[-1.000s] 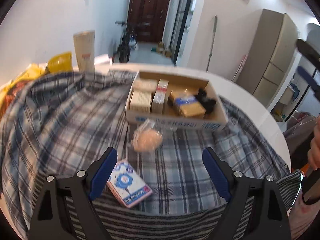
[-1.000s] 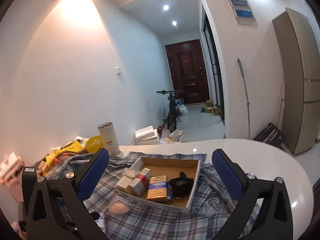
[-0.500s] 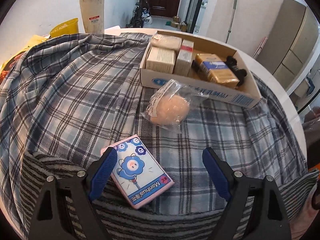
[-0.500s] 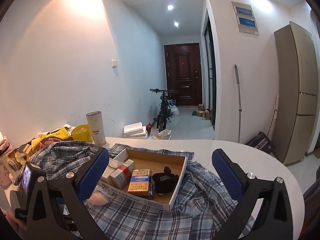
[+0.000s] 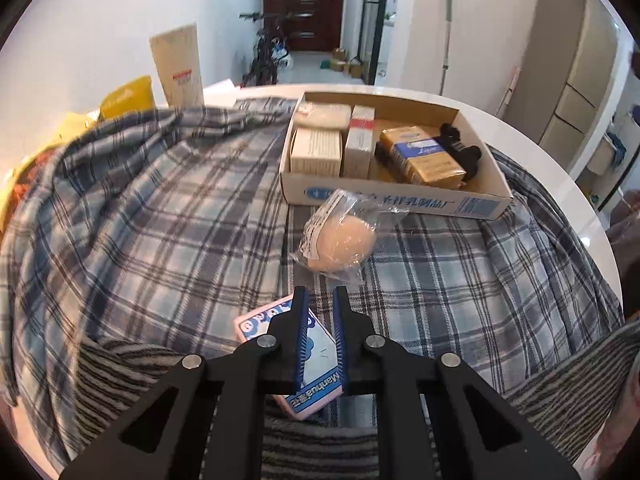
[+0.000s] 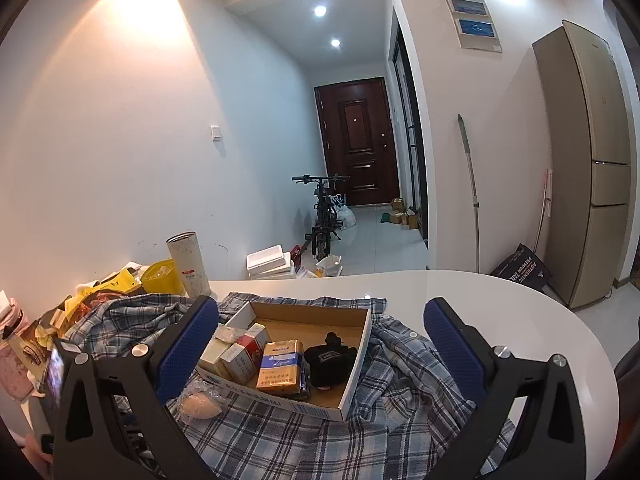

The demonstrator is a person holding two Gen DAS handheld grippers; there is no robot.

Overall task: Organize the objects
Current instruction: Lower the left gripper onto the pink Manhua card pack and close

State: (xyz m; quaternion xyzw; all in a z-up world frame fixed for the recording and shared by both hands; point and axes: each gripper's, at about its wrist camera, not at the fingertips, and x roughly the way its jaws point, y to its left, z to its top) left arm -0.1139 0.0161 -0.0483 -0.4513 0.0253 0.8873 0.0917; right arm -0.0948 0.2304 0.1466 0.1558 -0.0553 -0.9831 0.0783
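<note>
Left gripper (image 5: pixel 320 294) lower than before, jaws just snapped closed, pink pack (image 5: pixel 316 354) under them, not visibly clamped, right gripper (image 6: pixel 320 344) spread wide, box (image 6: pixel 356 354) beyond.

L wrist cam looks steeply down, close above the open brown cardboard box (image 5: pixel 394 152); R cam views the same box (image 6: pixel 298 354) flatter, from farther back.

Left tool (image 5: pixel 320 300) shut, right tool (image 6: pixel 316 344) open

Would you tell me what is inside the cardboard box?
The cardboard box holds cream cartons, a yellow-blue pack and a black object; anything beneath them is hidden.
</note>
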